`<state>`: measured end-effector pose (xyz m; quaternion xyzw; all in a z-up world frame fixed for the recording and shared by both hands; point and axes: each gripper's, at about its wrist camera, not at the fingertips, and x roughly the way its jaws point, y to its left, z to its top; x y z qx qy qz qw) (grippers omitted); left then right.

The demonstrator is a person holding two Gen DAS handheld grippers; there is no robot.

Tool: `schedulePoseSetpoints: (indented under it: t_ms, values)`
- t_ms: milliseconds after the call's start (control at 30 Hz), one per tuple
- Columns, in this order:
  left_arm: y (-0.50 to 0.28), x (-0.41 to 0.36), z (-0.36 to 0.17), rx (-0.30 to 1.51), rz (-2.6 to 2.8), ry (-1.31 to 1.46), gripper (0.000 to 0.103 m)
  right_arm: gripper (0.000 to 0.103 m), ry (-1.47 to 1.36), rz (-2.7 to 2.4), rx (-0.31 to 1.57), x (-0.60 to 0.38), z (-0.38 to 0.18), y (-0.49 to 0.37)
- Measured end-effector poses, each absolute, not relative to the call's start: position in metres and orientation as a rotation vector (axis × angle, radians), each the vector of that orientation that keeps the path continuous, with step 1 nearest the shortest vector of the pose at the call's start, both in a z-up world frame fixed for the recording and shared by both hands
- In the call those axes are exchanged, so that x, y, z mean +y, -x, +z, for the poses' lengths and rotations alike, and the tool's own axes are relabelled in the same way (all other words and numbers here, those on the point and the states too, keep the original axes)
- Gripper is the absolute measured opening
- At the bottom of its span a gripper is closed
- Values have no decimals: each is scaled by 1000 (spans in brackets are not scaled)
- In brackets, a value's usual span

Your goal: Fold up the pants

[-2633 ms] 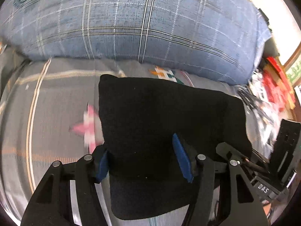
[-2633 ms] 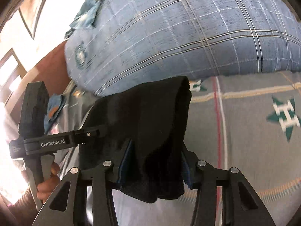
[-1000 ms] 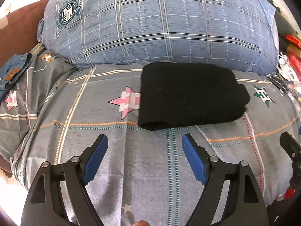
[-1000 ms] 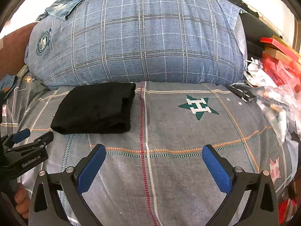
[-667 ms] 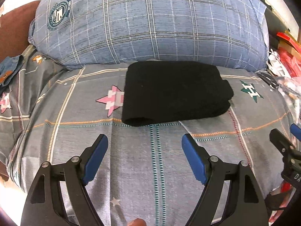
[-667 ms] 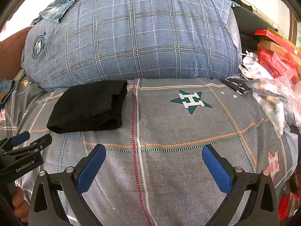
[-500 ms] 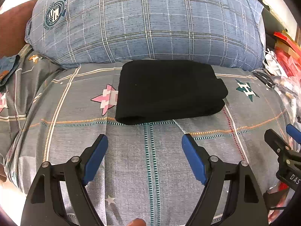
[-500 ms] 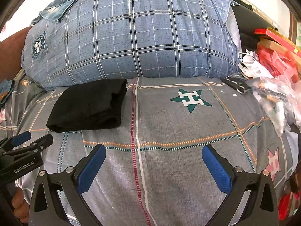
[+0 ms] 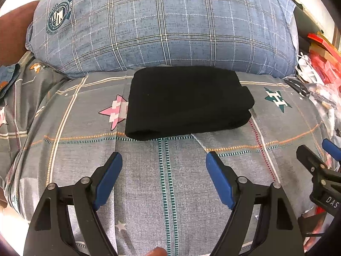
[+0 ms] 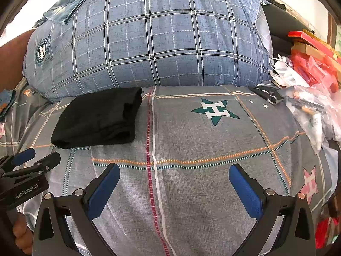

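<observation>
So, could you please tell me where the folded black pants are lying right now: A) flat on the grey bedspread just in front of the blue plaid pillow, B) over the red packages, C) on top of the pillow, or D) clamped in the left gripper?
A: the black pants lie folded on the bedspread against the plaid pillow, clear of both grippers.

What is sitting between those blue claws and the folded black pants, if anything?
Nothing visible. The left gripper and right gripper both hang open over bare patterned bedsheet; only sheet lies between them and the black pants, which rest folded beside the blue plaid pillow.
</observation>
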<state>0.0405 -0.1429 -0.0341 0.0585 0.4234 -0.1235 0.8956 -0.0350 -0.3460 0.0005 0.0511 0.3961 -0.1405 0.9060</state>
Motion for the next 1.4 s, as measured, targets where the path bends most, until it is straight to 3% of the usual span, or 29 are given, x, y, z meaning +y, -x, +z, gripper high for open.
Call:
schedulePoseSetpoints:
  t_ms: [1400]
  values:
    - [-32,-159,-37,886,-288,-142,81,103,-109,-307,823,-361,-7,43]
